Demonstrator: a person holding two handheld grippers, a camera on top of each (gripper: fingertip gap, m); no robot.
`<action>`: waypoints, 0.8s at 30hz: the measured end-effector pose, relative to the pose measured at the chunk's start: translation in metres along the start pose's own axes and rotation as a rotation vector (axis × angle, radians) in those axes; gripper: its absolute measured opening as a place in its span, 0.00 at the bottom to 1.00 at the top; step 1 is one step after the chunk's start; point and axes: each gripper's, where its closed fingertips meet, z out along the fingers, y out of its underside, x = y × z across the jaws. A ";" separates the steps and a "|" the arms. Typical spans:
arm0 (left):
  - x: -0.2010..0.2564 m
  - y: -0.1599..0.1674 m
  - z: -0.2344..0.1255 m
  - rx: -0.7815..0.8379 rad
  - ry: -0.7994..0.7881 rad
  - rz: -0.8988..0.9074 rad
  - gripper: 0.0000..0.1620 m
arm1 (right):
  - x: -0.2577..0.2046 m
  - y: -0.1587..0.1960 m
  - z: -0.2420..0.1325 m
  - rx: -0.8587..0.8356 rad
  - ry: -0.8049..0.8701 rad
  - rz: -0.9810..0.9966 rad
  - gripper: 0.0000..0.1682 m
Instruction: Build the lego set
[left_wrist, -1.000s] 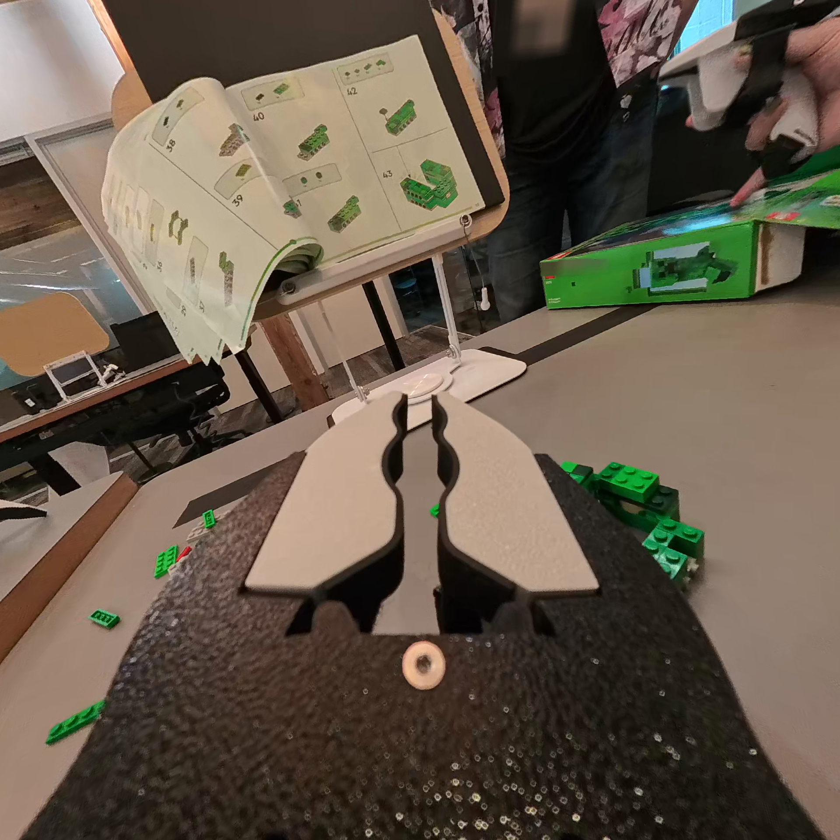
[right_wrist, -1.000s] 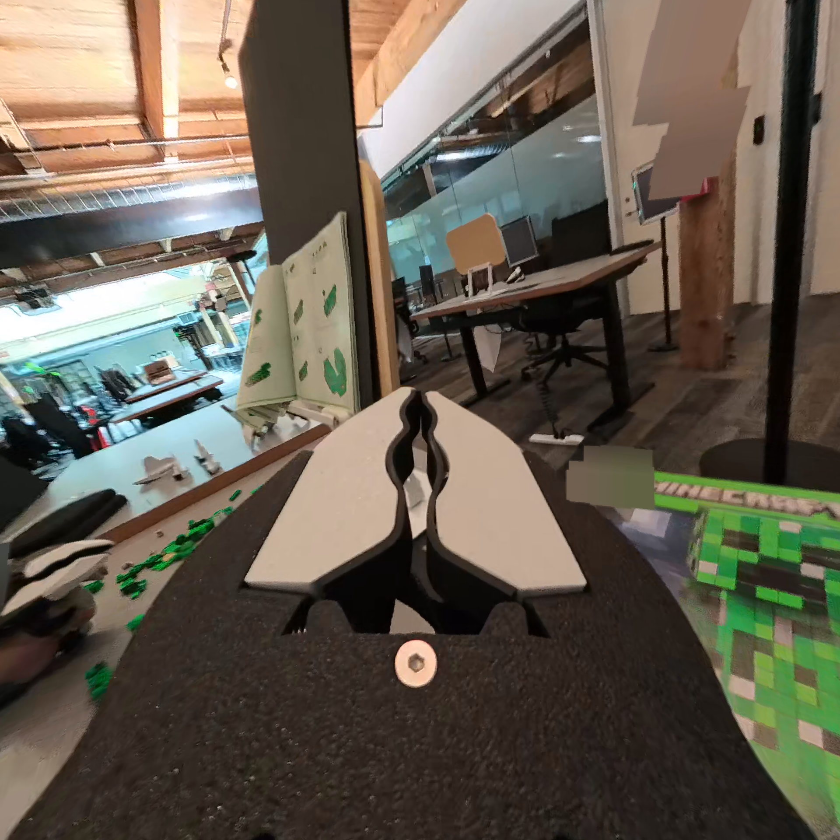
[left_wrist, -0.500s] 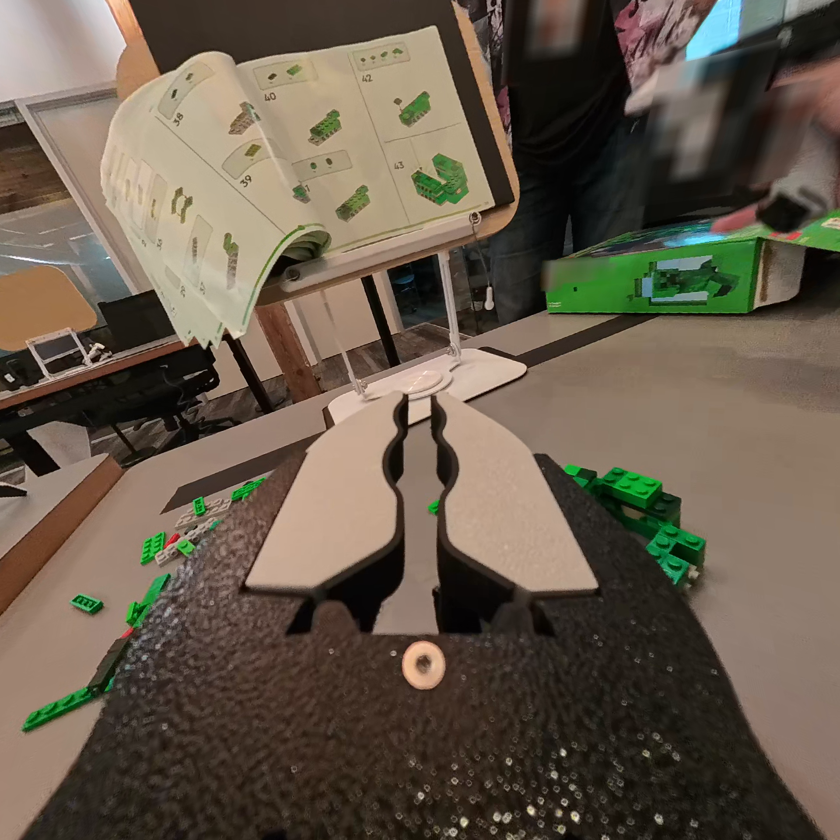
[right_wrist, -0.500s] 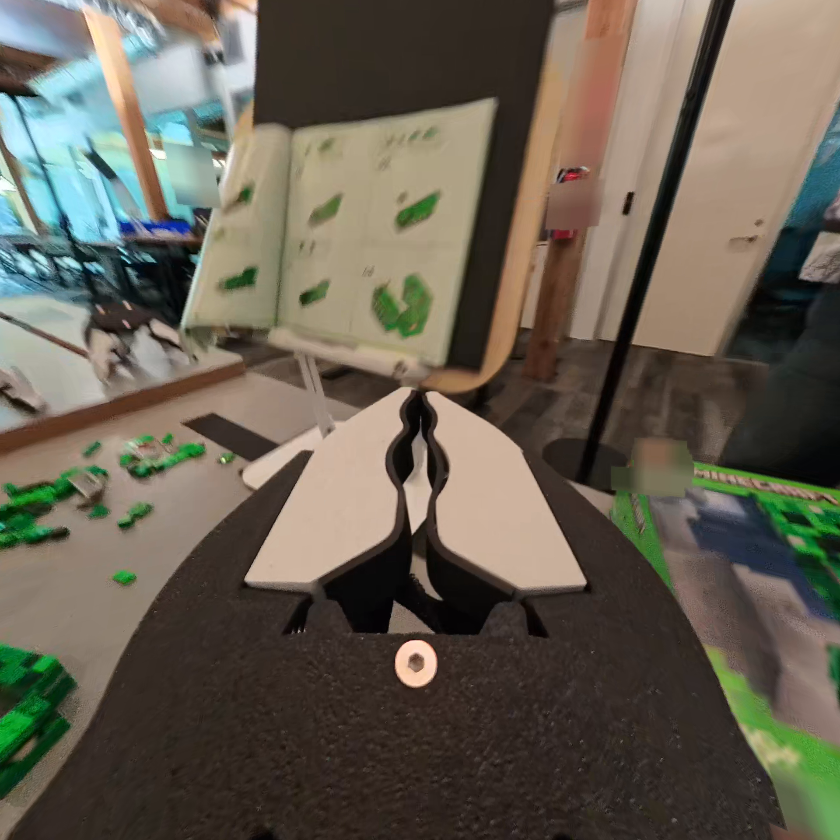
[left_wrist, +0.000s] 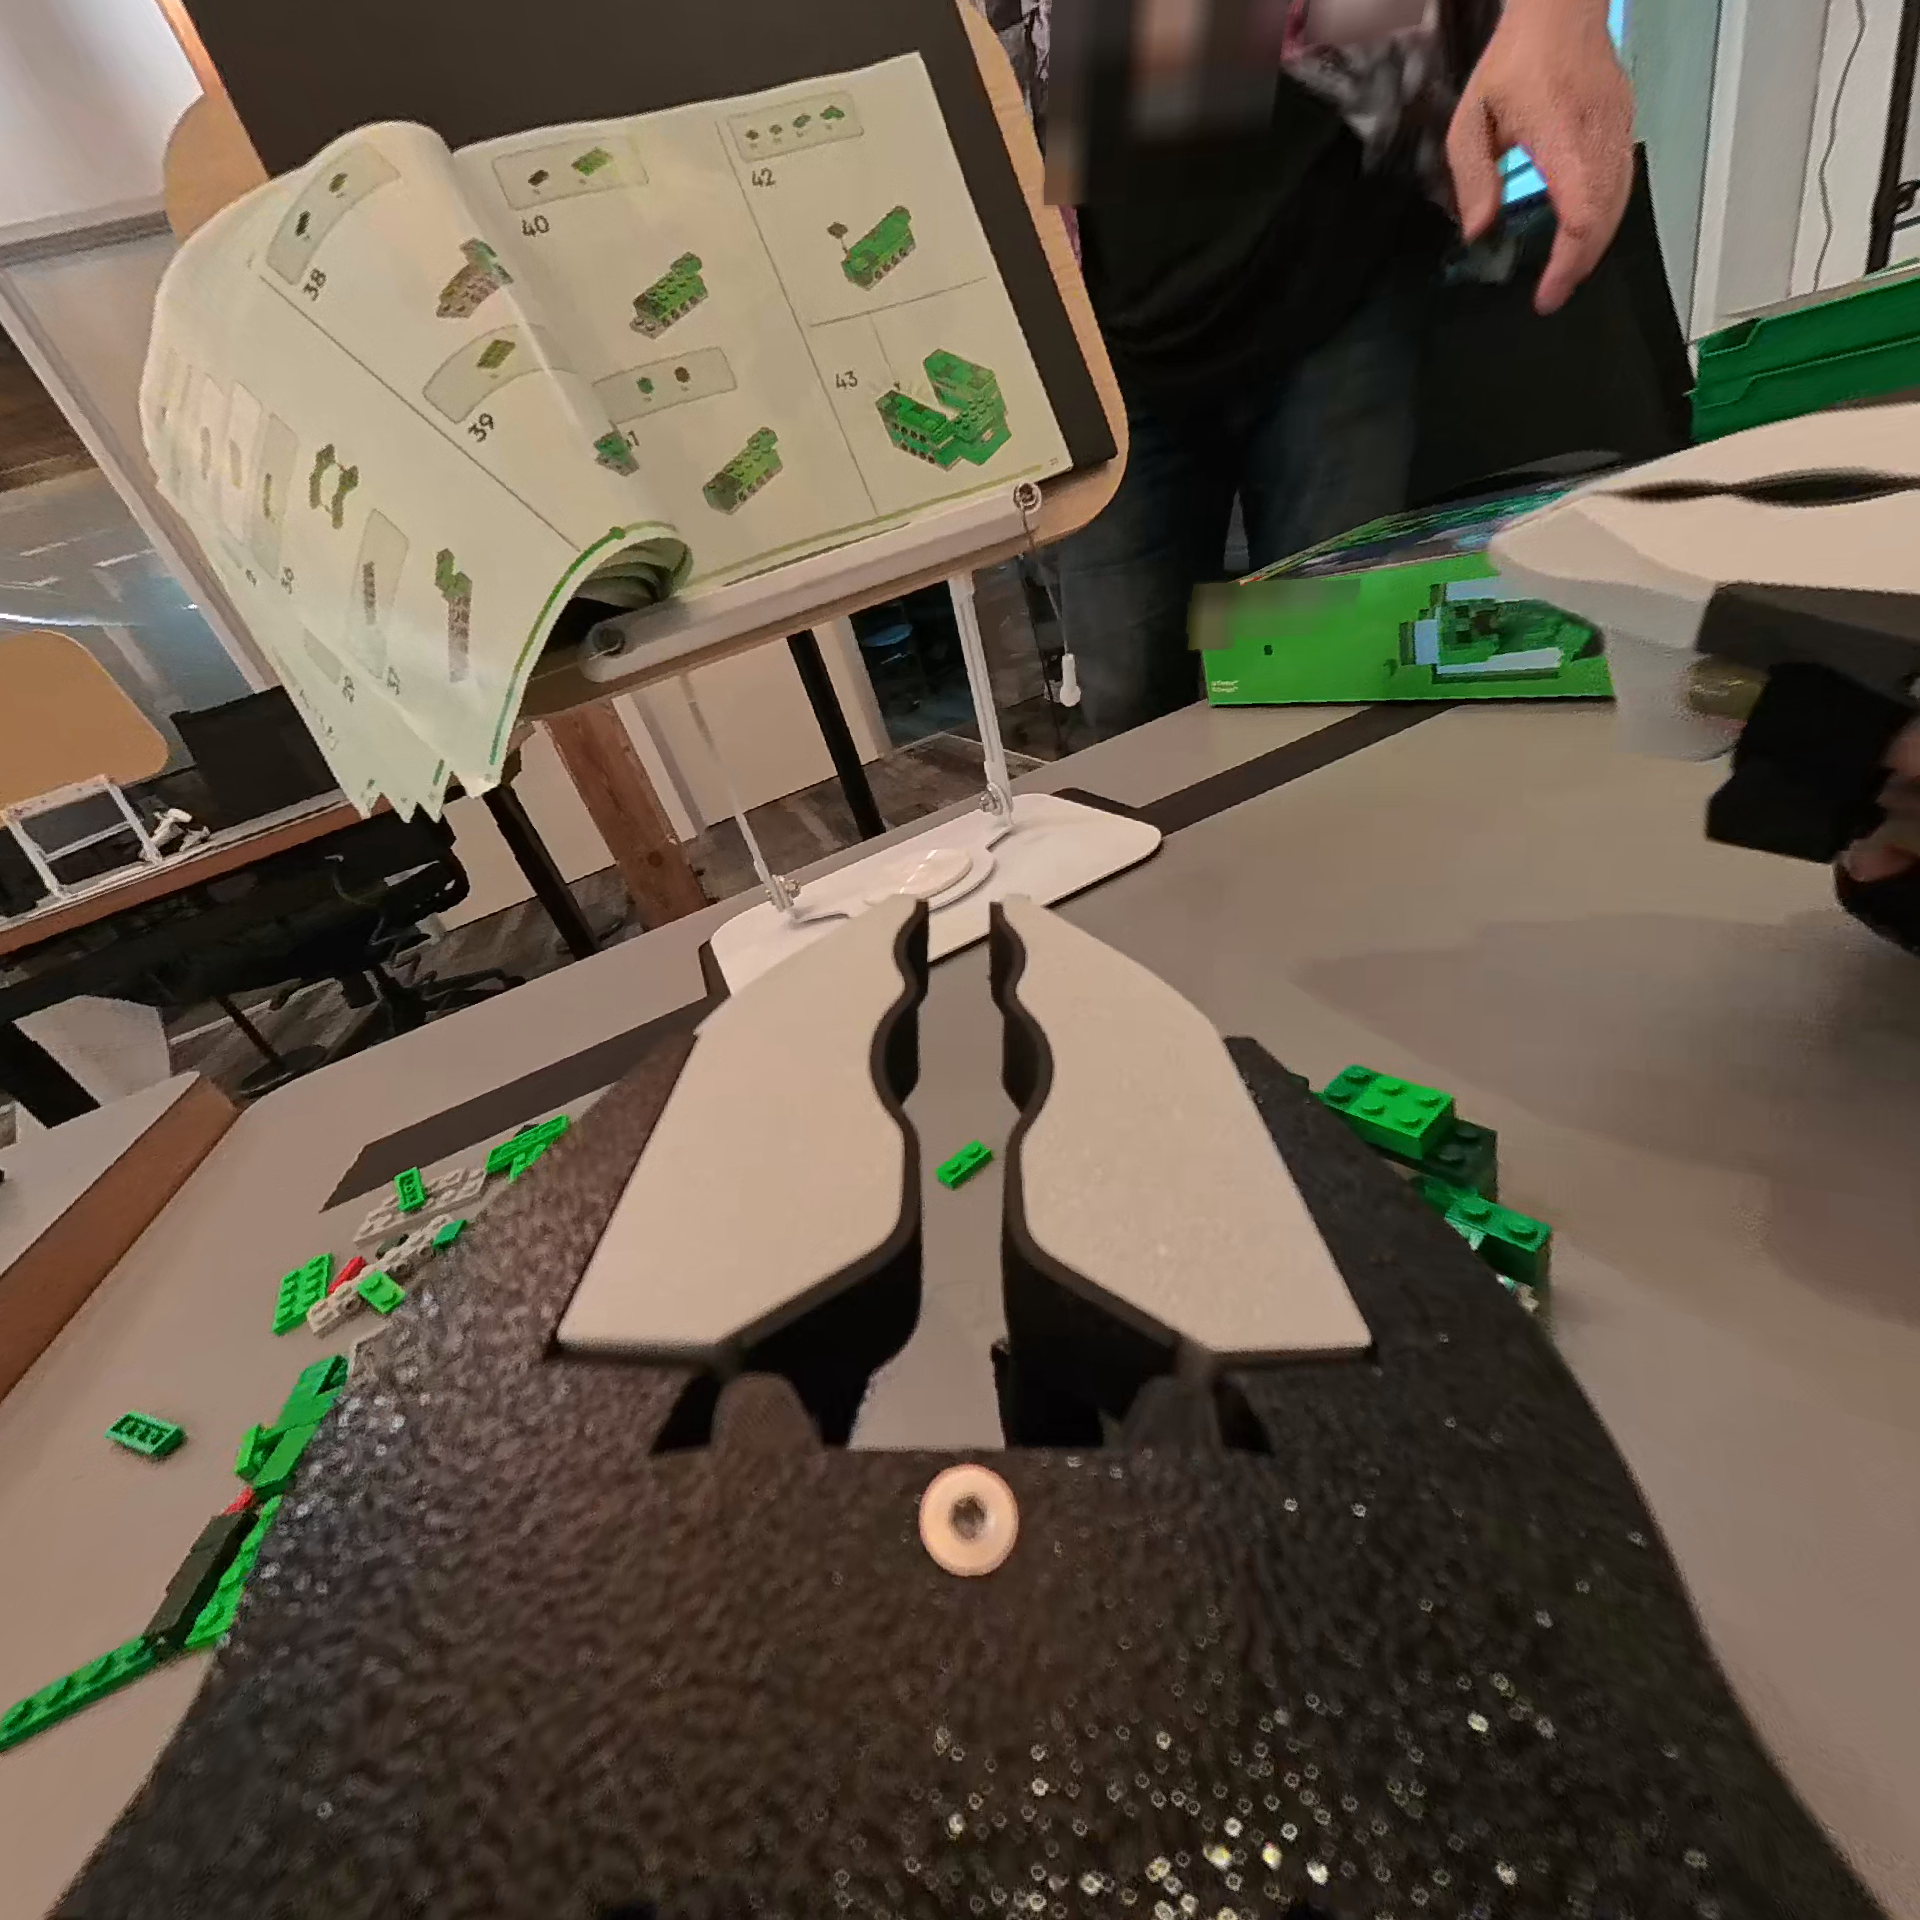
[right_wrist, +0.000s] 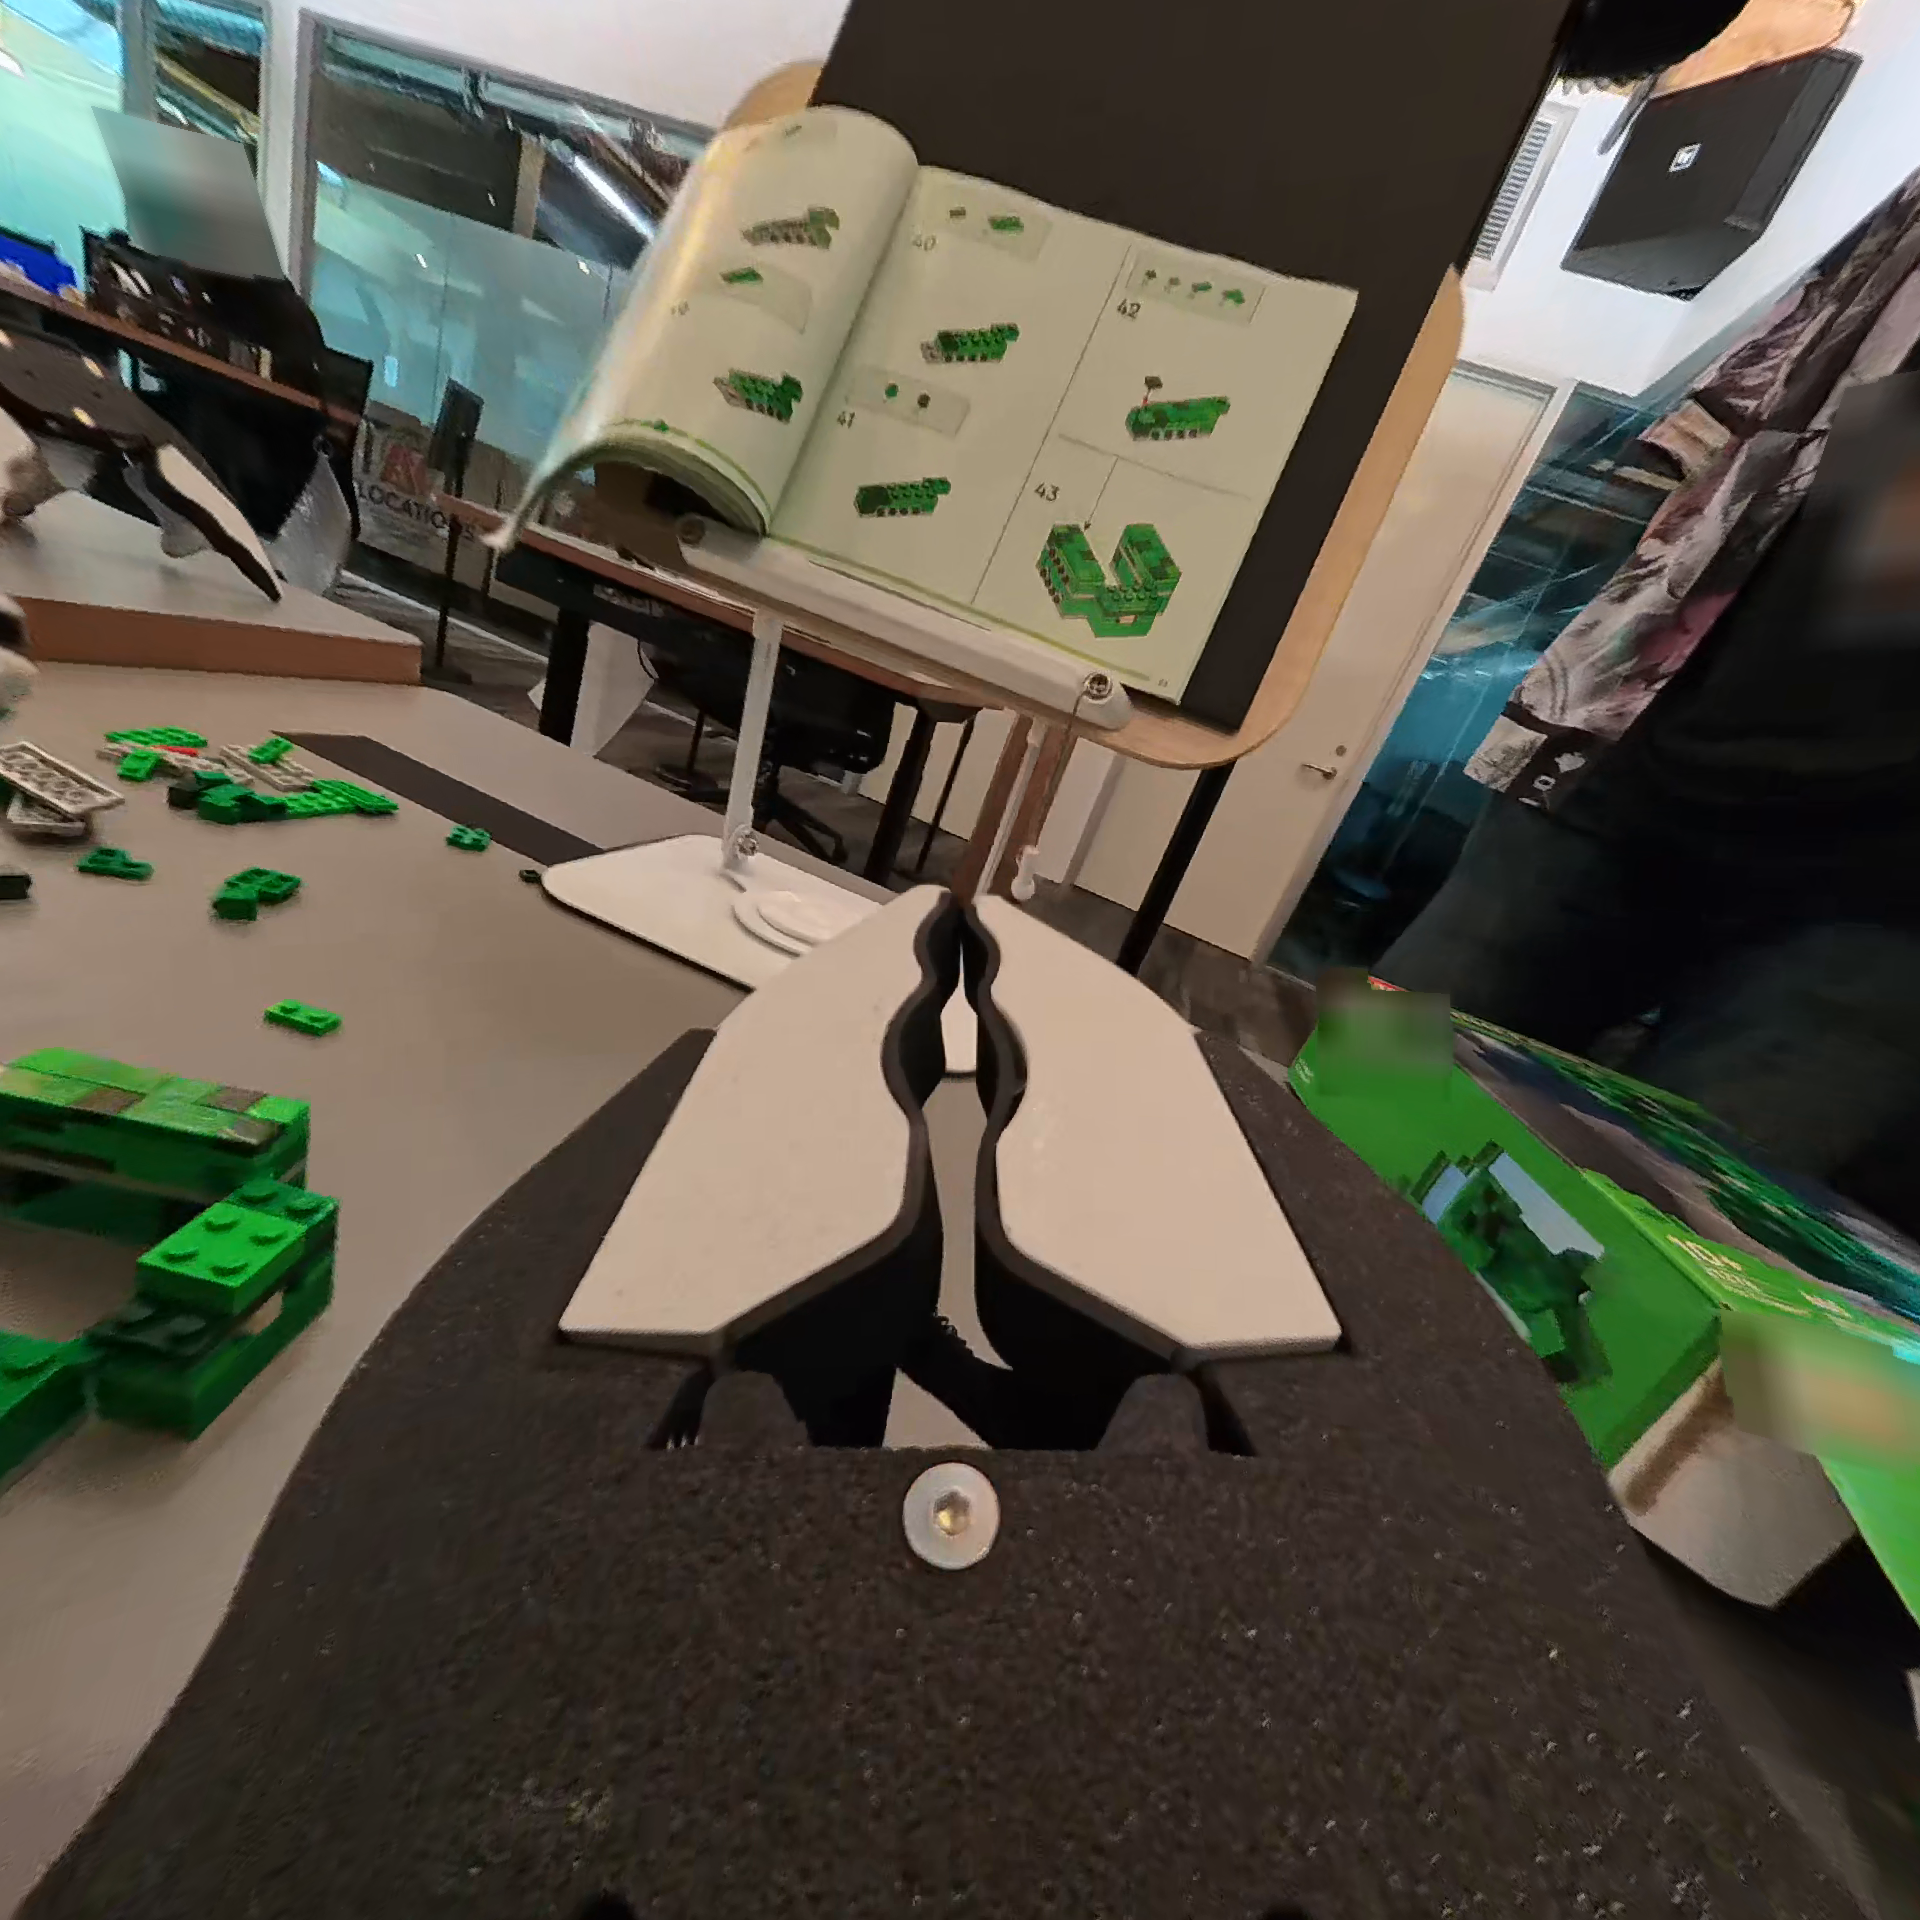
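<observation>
A partly built green lego assembly (left_wrist: 1423, 1153) lies on the grey table (left_wrist: 1558, 987), just right of my left gripper (left_wrist: 958, 914). The left gripper hovers over the table with a narrow gap between its fingertips and holds nothing; a small green plate (left_wrist: 961, 1164) shows through the gap. My right gripper (right_wrist: 954, 914) is shut and empty, with the assembly (right_wrist: 177, 1226) at its lower left. It also shows in the left wrist view (left_wrist: 1714, 520) at the right edge. Loose green and grey pieces (left_wrist: 312, 1288) lie on the left; they also show in the right wrist view (right_wrist: 208, 790).
An open instruction booklet (left_wrist: 727, 343) rests on a white stand (left_wrist: 935, 862) at the table's far edge, also in the right wrist view (right_wrist: 1039, 416). A green set box (right_wrist: 1558, 1226) lies at the right. A person (left_wrist: 1247, 312) stands behind the table, one hand (left_wrist: 1538, 135) raised. The small green plate (left_wrist: 961, 1164) sits 12 cm or so from the ends of my left fingers. It is also in sight in the right wrist view (right_wrist: 298, 1009).
My right gripper has swung left, from over the box to face the booklet and the table, and now reaches into the left wrist view. My left gripper has drawn back a little.
</observation>
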 end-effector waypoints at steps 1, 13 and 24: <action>0.000 0.000 0.000 0.002 -0.001 0.003 0.06 | -0.002 -0.003 -0.001 0.017 -0.015 0.013 0.00; -0.003 0.001 0.000 -0.001 -0.008 -0.047 0.08 | -0.026 -0.007 0.004 0.040 -0.159 -0.018 0.00; -0.002 0.000 -0.002 0.007 -0.009 -0.046 0.09 | -0.033 -0.010 0.006 0.043 -0.203 0.010 0.00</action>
